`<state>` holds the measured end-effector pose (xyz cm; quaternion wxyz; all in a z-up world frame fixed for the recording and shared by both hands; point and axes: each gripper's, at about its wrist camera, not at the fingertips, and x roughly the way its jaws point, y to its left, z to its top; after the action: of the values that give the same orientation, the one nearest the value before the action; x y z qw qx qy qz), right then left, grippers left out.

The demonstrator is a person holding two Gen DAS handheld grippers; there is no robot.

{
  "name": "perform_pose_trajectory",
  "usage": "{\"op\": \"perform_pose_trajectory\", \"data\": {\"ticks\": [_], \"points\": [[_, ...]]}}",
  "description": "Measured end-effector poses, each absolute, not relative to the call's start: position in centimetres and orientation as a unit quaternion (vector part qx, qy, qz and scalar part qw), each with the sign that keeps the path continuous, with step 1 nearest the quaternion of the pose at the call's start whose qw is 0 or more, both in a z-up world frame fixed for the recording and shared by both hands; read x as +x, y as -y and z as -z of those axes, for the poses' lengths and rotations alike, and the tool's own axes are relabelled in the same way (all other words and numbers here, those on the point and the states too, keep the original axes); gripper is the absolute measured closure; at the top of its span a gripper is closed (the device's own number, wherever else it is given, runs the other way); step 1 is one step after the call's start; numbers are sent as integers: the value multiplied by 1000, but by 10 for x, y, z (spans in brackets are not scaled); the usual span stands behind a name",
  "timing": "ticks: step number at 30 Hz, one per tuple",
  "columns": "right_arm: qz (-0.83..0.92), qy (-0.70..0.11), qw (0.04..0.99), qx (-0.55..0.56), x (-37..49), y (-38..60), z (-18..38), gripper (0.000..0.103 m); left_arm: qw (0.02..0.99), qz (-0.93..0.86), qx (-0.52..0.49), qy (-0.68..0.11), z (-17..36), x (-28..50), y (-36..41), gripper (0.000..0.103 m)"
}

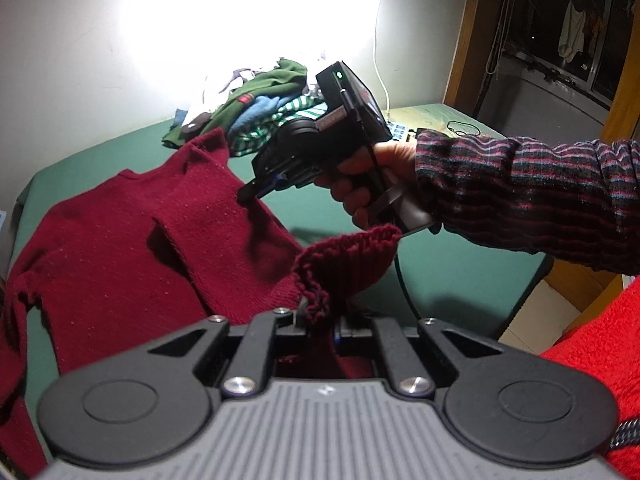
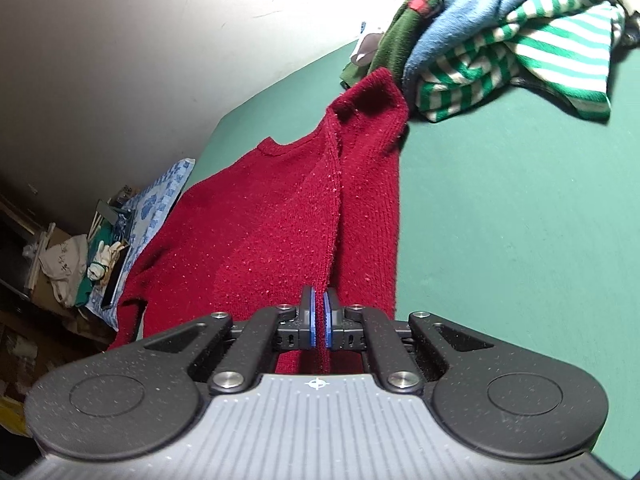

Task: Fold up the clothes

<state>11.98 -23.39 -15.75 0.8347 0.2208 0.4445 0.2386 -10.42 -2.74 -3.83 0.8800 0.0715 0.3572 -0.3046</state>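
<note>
A dark red knit sweater (image 1: 120,248) lies spread on the green table (image 1: 440,264), its right side folded over the body. My left gripper (image 1: 320,316) is shut on the sweater's ribbed edge (image 1: 348,256) and holds it lifted off the table. My right gripper (image 2: 319,312) hovers above the sweater (image 2: 280,232) with its blue pads (image 2: 308,320) nearly together; no cloth shows between them. In the left wrist view the right gripper (image 1: 248,192) hangs over the sweater's folded edge, held by a hand in a striped sleeve.
A pile of clothes (image 2: 500,32), green, blue and green-white striped, sits at the table's far side against the white wall; it also shows in the left wrist view (image 1: 264,108). A cluttered blue patterned cloth (image 2: 152,208) lies past the table's left edge. A doorway (image 1: 560,40) is at the right.
</note>
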Motion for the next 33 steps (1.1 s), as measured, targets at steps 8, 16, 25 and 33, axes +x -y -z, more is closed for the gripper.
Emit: {"op": "perform_pose_trajectory", "data": {"ticks": [8, 16, 25, 33], "points": [[-233, -452, 832, 221, 112, 245, 169, 98, 871, 307, 86, -374, 50, -111, 36, 97], [-238, -444, 845, 182, 108, 242, 174, 98, 849, 320, 70, -414, 71, -113, 52, 94], [-291, -456, 830, 137, 91, 242, 165, 80, 827, 321, 83, -454, 98, -114, 70, 93], [-338, -475, 802, 128, 47, 242, 169, 80, 820, 329, 94, -459, 105, -112, 80, 93]]}}
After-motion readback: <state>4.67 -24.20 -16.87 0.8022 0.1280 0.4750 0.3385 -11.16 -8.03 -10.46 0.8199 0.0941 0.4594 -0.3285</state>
